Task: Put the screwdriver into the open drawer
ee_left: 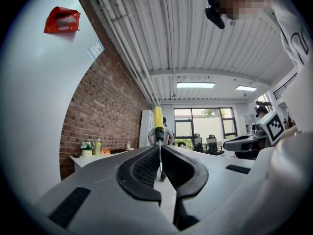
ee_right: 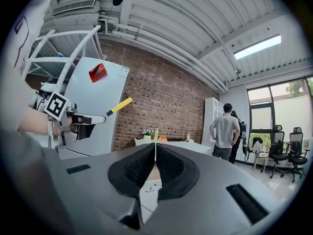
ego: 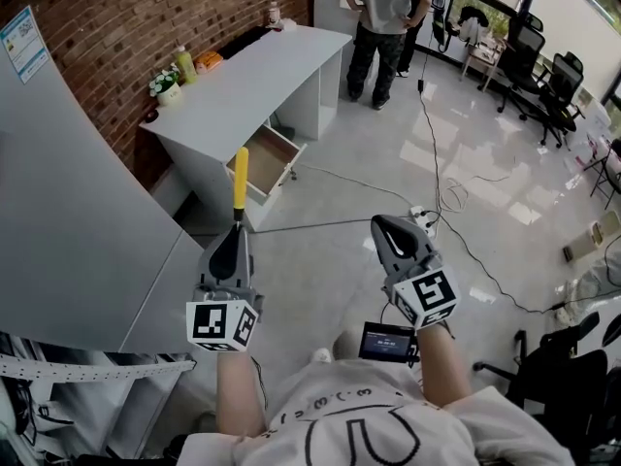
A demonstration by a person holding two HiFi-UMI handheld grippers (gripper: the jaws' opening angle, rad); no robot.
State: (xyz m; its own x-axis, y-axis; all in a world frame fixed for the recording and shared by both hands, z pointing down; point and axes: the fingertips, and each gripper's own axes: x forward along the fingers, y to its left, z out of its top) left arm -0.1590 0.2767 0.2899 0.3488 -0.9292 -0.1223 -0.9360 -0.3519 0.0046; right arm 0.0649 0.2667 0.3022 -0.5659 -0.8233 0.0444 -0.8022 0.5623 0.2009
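Observation:
My left gripper [ego: 235,242] is shut on the thin metal shaft of the screwdriver [ego: 241,177], whose yellow handle sticks out forward past the jaws. In the left gripper view the screwdriver [ee_left: 158,118] stands up between the closed pads. The open drawer [ego: 268,162] hangs out of the white desk [ego: 254,74] ahead, well beyond the handle's end. My right gripper [ego: 389,229] is held beside the left, shut with nothing in it; its pads meet in the right gripper view [ee_right: 155,150]. That view also shows the screwdriver [ee_right: 120,105] at the left.
A person [ego: 382,19] stands at the desk's far end. A flower pot [ego: 168,87] and a bottle [ego: 184,64] sit on the desk by the brick wall. A grey panel [ego: 68,221] is close at the left. Cables [ego: 439,187] cross the floor, and office chairs [ego: 539,66] stand at the right.

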